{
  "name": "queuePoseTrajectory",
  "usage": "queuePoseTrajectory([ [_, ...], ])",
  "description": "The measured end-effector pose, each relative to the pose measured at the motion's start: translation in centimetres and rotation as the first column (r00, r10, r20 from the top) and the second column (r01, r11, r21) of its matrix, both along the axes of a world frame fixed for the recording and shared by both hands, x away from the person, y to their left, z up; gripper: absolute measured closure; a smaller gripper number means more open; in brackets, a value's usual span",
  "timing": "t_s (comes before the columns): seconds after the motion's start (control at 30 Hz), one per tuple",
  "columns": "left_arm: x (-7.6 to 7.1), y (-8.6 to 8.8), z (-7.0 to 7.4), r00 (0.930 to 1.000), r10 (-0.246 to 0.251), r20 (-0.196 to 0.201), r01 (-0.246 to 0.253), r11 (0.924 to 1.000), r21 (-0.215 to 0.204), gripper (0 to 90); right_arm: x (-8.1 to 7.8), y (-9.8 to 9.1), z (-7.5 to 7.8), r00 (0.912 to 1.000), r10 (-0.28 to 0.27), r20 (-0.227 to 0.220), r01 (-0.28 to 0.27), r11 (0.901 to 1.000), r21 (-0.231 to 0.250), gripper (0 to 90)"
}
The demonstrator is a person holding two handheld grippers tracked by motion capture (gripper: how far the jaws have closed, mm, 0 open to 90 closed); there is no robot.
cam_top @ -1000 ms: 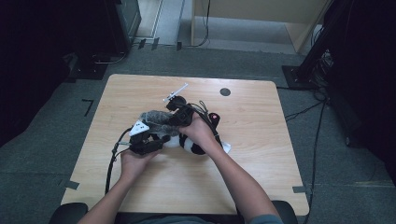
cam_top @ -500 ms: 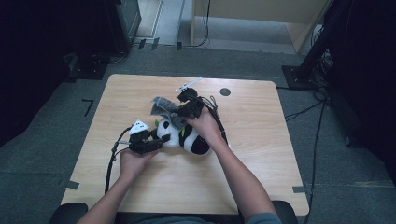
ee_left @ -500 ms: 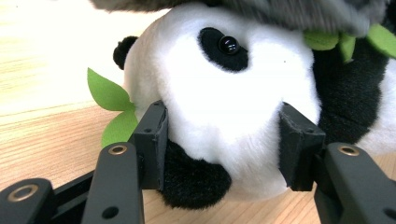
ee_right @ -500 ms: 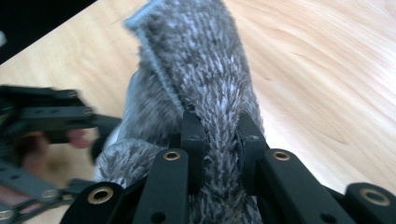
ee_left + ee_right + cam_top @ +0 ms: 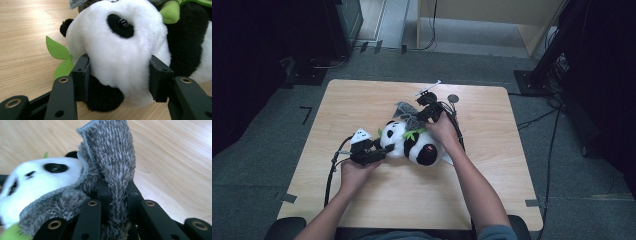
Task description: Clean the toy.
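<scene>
Panda (image 5: 120,50) head clamped by left gripper (image 5: 119,75) at 9 o'clock — grey cloth (image 5: 112,165) pinched tight by right gripper (image 5: 117,192).

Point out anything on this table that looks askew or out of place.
The plush panda lies on its side on the table, its head clamped by the left gripper. The grey fuzzy cloth is not laid flat: it is bunched, one end pinched in the right gripper, the rest draped against the panda's head.

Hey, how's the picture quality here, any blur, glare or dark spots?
High view: soft, table evenly lit, surroundings very dark. Left gripper view: panda sharp, its pads slightly soft. Right gripper view: grey cloth crisp, panda face blurred, glare on the wood at upper right.
</scene>
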State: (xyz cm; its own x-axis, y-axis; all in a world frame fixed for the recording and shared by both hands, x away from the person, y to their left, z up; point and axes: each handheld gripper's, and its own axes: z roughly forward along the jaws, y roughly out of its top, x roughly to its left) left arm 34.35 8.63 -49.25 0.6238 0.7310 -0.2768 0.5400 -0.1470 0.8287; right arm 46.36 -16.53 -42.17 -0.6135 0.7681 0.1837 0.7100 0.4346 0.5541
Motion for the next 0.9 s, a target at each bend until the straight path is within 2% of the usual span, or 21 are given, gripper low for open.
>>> queuePoseTrajectory([
  [0.17,0.0,0.0,0.0,1.0000,-0.002,0.001,0.002,1.0000,0.002,45.5,0.3,-0.6,-0.2,0.9995,-0.031,0.001,0.031,0.9995,0.004,79.5],
  [0.2,-0.1,0.0,0.0,1.0000,-0.003,0.000,0.003,1.0000,0.003,45.5,0.3,-1.1,0.0,0.9980,-0.058,0.025,0.059,0.9981,-0.017,79.7],
  [0.3,0.0,0.1,0.0,1.0000,-0.005,-0.001,0.005,1.0000,0.002,45.4,0.4,-2.0,0.3,0.9956,-0.083,0.045,0.084,0.9962,-0.023,79.8],
  [0.37,0.0,0.1,-0.1,1.0000,-0.005,-0.001,0.005,1.0000,0.003,45.4,0.4,-2.7,0.5,0.9940,-0.103,0.037,0.103,0.9946,0.000,79.8],
  [0.43,0.0,0.1,0.0,1.0000,-0.004,-0.002,0.004,1.0000,0.004,45.4,0.1,-3.3,1.1,0.9921,-0.113,0.055,0.112,0.9935,0.022,79.8],
  [0.5,0.0,0.0,0.0,1.0000,-0.003,-0.004,0.003,1.0000,0.005,45.4,-0.4,-3.7,2.2,0.9904,-0.112,0.081,0.106,0.9920,0.067,79.9],
  [0.67,0.0,0.0,0.1,1.0000,-0.002,-0.006,0.002,1.0000,0.001,45.5,-2.6,-3.9,5.1,0.9870,-0.067,0.146,0.045,0.9877,0.150,79.9],
  [0.8,0.1,-0.1,0.3,1.0000,0.002,-0.009,-0.002,1.0000,0.000,45.6,-5.0,-3.1,7.0,0.9823,0.001,0.187,-0.033,0.9855,0.166,79.9],
  [0.9,0.1,-0.1,0.4,0.9999,0.002,-0.012,-0.002,1.0000,0.002,45.6,-6.8,-2.1,7.8,0.9781,0.067,0.197,-0.096,0.9850,0.143,79.9],
])
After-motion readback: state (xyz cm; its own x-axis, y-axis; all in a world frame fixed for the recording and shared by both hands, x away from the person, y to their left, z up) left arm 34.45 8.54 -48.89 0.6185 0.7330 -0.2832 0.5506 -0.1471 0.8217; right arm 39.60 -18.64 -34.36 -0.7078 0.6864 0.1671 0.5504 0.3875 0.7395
